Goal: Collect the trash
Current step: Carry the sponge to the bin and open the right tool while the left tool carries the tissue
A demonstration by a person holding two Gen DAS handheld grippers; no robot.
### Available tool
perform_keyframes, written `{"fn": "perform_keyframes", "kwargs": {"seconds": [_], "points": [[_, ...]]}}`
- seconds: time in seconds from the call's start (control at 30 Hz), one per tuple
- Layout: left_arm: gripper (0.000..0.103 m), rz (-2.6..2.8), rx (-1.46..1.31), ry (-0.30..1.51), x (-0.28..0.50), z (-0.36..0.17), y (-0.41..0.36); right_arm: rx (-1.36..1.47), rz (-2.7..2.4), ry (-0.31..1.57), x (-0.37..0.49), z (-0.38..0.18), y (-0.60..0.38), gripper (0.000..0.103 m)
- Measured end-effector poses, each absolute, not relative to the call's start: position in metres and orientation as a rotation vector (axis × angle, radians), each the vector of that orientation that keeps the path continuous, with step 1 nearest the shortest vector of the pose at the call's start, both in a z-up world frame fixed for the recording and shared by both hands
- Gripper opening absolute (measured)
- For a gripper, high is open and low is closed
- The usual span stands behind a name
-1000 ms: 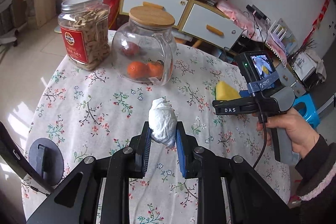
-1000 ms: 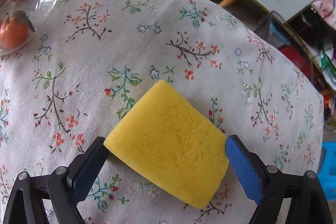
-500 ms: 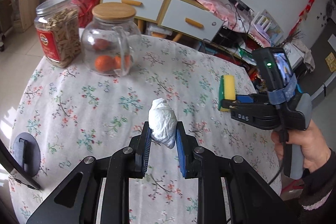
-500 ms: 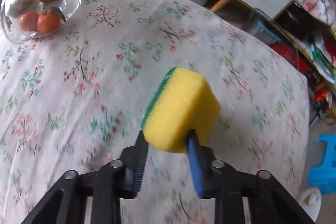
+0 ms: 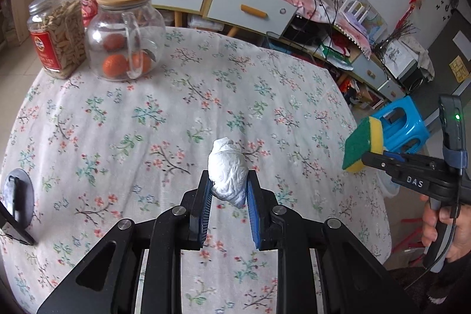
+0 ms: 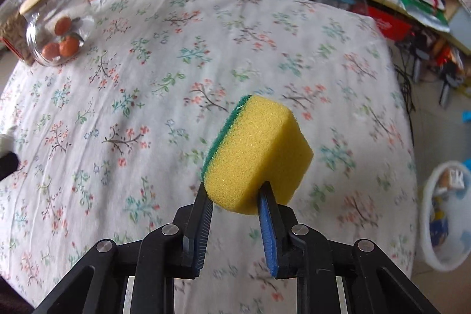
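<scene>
Left wrist view: our left hand-held gripper (image 5: 228,190) is nearly closed, pads pinching a white wad (image 5: 227,174) by its lower half, held above the surface (image 5: 147,137). Most of the wad stands clear above the pads, so we judge a jolt could tip it out and drop it back on the cloth. Open room is wide here: the cloth is bare ahead, with the nut jar (image 5: 57,30) and glass jug (image 5: 125,33) well apart at the far left edge. A black disc (image 5: 17,197) sits at the near left edge. To the right, the right hand-held gripper (image 5: 369,156) carries the sponge (image 5: 363,144) past the surface's right edge, near a blue stool (image 5: 404,127). Right wrist view: the right hand-held gripper (image 6: 235,194) has its jaws closing the last bit, with the sponge (image 6: 256,153) squeezed between them at one corner only. We judge this hold risky: soft foam caught by a corner can spring or twist free, and the frame is blurred, so a swing adds to it. The bin (image 6: 446,215) stands on the floor beyond the surface's right edge, low and already holding litter. A drop short of it would land on the cloth edge or the floor. The path rightward looks free of things.
</scene>
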State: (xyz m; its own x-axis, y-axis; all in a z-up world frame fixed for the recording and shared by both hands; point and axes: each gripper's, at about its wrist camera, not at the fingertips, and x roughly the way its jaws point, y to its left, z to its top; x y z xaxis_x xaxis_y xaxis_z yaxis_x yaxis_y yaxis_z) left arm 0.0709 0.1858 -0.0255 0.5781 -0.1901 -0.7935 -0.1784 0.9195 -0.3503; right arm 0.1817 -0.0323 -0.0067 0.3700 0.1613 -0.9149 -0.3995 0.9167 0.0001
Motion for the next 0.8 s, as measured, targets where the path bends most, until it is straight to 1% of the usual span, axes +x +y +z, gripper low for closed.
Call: {"fn": "perform_keyframes", "kwargs": {"seconds": [0.2,0.5,0.8], "points": [[0.024,-0.044,-0.403,0.949,0.077,-0.017,0.155,-0.123,0.361,1.083,0.172,0.003,-0.074,0.027],[0.024,-0.100,-0.340,0.974,0.107,-0.024,0.095,-0.054,0.316,1.088,0.184,-0.002,-0.137,0.027],[0.024,-0.204,-0.252,1.012,0.147,-0.031,0.017,0.125,0.150,1.089,0.201,-0.003,-0.258,0.027]]}}
